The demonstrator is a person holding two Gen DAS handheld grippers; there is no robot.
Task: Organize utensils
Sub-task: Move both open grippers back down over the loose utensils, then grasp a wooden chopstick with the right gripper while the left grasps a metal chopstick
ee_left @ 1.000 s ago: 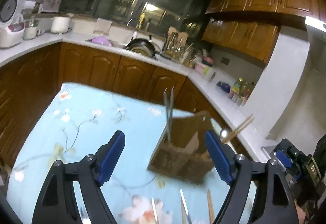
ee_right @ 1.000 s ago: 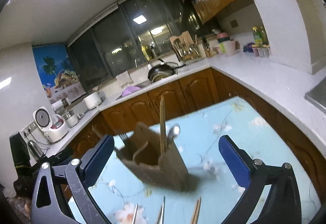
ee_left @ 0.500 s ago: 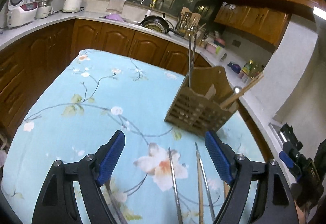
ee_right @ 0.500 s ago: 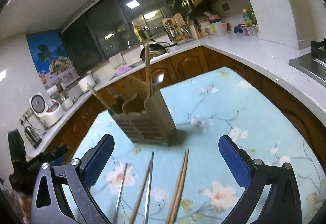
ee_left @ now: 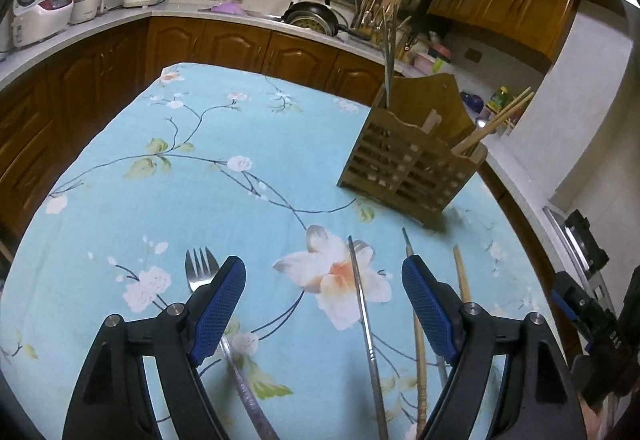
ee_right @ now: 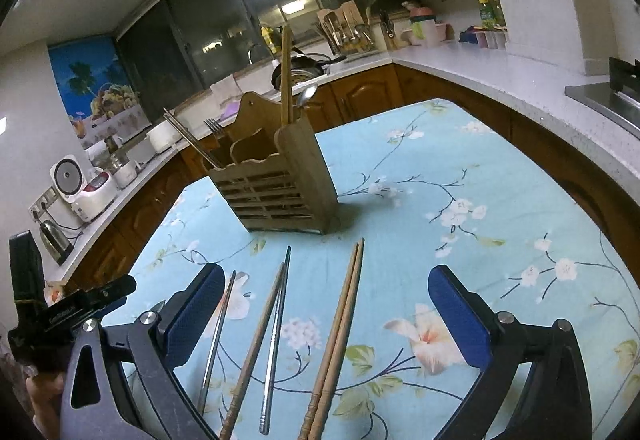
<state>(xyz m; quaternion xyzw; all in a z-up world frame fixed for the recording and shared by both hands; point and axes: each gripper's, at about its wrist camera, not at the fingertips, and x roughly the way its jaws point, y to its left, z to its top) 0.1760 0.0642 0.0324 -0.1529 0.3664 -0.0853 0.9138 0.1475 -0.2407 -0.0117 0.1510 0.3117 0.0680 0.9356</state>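
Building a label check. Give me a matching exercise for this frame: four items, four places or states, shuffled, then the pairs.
Items:
1. fork
2. wooden pair
3. holder
4. right claw

States:
A. upright on the cloth, utensils inside
B. open, empty
C. flat by the left claw's left finger
D. flat, side by side, between the right claw's fingers

Pairs: 1-C, 2-D, 3-A, 4-B

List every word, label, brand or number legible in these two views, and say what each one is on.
White print on the black mount beside the left gripper, seen in the right wrist view: too blurred to read.
Labels on the bottles on the counter: too small to read.
Rice cooker panel: nothing legible.
No other text is readable.
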